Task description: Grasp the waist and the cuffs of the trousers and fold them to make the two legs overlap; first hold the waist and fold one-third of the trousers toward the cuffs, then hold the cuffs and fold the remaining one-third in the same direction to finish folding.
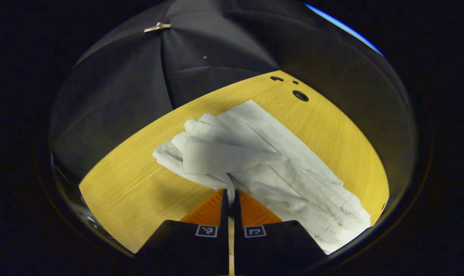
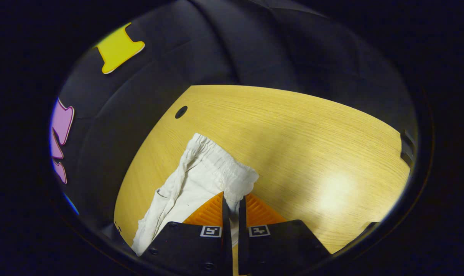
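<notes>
Currently: one pair of white trousers [image 1: 270, 161], lying on the yellow wood-grain counter [image 1: 140, 184].

- Cuff end: bunched and partly lifted, legs lying roughly one over the other but rumpled, not squared. A pinch of this fabric is clamped between the closed fingers of the left hand-held gripper [image 1: 230, 195].
- Waist end: the elastic waistband [image 2: 220, 161] is gathered, its near corner clenched between the closed fingers of the right hand-held gripper [image 2: 232, 201].
- Counter: round holes [image 1: 300, 95] near the far edge; black booth cloth [image 1: 216, 46] beyond.

Progress, as judged: both ends are gripped and the leg-over-leg fold looks under way or roughly made. Neither of the two one-third folds appears done; both are left.
</notes>
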The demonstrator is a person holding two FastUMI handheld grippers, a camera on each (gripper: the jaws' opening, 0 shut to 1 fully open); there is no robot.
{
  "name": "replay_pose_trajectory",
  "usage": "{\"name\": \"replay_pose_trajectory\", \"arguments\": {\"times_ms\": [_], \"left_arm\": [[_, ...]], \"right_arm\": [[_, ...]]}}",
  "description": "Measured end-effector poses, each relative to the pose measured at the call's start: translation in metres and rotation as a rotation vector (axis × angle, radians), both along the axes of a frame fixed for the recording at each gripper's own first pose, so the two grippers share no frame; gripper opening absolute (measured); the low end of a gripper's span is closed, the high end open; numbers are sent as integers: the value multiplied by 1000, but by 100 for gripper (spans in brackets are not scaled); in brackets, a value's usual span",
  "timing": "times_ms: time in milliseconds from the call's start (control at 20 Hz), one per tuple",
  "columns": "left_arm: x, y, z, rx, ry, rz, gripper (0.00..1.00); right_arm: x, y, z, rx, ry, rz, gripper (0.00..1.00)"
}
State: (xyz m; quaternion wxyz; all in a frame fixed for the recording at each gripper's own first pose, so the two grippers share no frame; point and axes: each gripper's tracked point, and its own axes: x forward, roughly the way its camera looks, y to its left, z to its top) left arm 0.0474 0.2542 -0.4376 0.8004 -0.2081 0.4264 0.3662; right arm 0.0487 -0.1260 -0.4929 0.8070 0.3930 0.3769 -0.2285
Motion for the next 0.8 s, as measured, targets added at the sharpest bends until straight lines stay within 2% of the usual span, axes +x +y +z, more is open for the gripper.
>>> {"name": "replay_pose_trajectory", "arguments": {"times_ms": [200, 350, 600, 800], "left_arm": [[-1, -1, -1, -88, -58, -5, 10], [-1, 0, 0, -87, -57, -29, 10], [-2, 0, -1, -77, -37, -63, 10], [-1, 0, -1, -94, -67, -48, 10]], "right_arm": [[10, 9, 26, 20, -119, -8, 11], [9, 20, 57, 9, -213, 26, 11], [6, 41, 97, -26, -359, 143, 11], [2, 72, 123, -59, -450, 277, 11]]}}
